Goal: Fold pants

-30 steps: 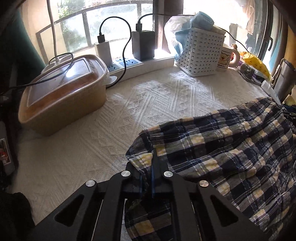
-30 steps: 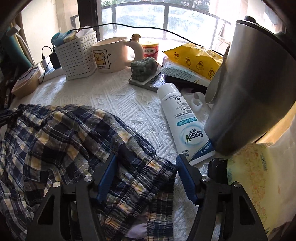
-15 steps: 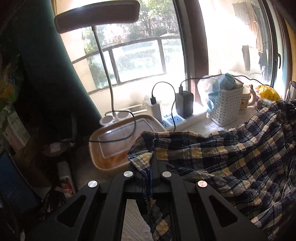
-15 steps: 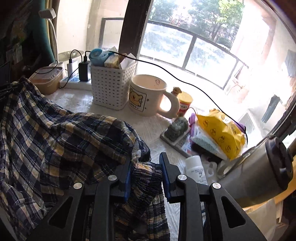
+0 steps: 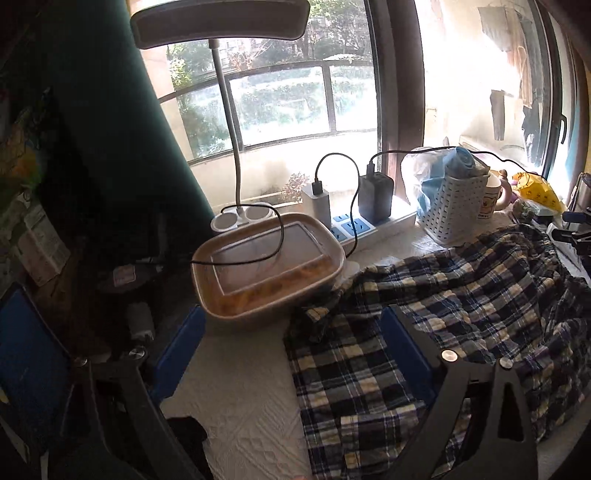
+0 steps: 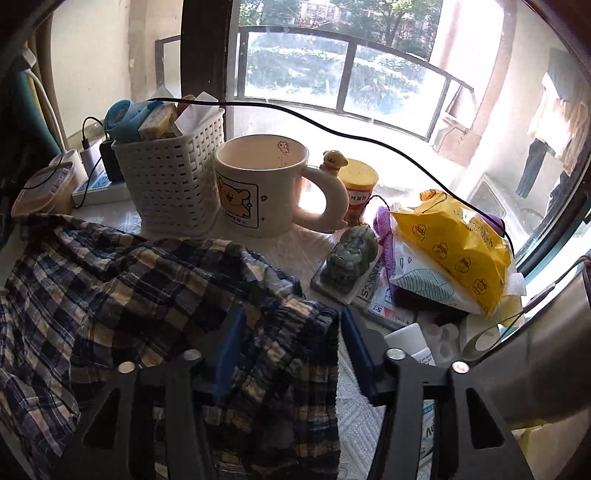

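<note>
Ahead of my left fingers and a little to the left sits a tan lidded container [image 5: 267,264] with a black cable [image 5: 258,258] draped over its lid; behind it a desk lamp [image 5: 221,22] rises on a thin neck, next to a power strip [image 5: 354,227] holding two chargers. Straight ahead of my right fingers stands a bear-print mug [image 6: 260,184], with a white basket [image 6: 171,184] on its left (stuffed with odds and ends). To the right lie a green stone figurine [image 6: 351,258] and a yellow duck-print packet [image 6: 454,247].
</note>
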### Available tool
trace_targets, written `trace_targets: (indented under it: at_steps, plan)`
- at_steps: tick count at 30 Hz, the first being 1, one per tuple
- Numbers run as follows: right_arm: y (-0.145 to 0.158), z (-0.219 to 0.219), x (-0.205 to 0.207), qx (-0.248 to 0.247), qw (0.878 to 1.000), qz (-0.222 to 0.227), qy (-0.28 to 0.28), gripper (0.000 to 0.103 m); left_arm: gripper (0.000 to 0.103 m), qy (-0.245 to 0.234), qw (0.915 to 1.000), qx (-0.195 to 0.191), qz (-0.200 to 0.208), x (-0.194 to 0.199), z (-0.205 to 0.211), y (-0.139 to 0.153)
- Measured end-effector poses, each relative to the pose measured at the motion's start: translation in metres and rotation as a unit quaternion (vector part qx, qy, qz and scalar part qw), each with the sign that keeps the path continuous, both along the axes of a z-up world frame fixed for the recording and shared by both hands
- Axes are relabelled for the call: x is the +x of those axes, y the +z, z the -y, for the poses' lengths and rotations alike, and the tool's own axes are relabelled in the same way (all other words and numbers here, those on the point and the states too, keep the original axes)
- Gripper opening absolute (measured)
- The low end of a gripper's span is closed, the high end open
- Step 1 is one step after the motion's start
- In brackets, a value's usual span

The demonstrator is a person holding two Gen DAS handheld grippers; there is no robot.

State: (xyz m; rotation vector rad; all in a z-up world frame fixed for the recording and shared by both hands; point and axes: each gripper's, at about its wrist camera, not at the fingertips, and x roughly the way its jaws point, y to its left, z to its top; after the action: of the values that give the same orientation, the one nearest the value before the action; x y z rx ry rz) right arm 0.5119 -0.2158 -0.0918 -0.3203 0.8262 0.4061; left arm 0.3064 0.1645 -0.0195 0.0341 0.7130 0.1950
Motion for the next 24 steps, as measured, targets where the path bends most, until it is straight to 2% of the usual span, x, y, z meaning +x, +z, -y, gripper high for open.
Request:
trace_targets:
  at_steps: [2,5,8,11,17,19,24]
  plan:
    - [0.014,0.008,-0.017,0.008,1.0,0.017,0.003,0.088,0.095,-0.013,0.9987,-0.05,-0.006,-0.02,0.004,-0.007]
    - [0.031,0.022,-0.047,0.015,0.999,0.037,0.005,0.088,0.095,-0.037,0.9914,-0.123,-0.028,-0.043,0.015,-0.028]
    - [0.04,0.043,-0.075,0.021,0.999,0.038,-0.002,0.088,0.095,-0.048,0.9839,-0.159,-0.066,-0.05,0.03,-0.055]
    - [0.036,0.069,-0.1,0.036,0.999,0.02,-0.019,0.088,0.095,-0.036,0.9754,-0.191,-0.103,-0.049,0.039,-0.077]
    - [0.015,0.103,-0.152,0.053,0.998,-0.02,-0.03,0.087,0.094,-0.019,0.972,-0.211,-0.102,-0.068,0.045,-0.078]
    - [0.005,0.107,-0.165,0.056,0.998,-0.031,-0.019,0.086,0.089,-0.016,0.9704,-0.22,-0.098,-0.077,0.045,-0.076]
    - [-0.013,0.107,-0.171,0.071,0.997,-0.041,-0.006,0.067,0.087,-0.032,0.9696,-0.227,-0.086,-0.103,0.051,-0.065]
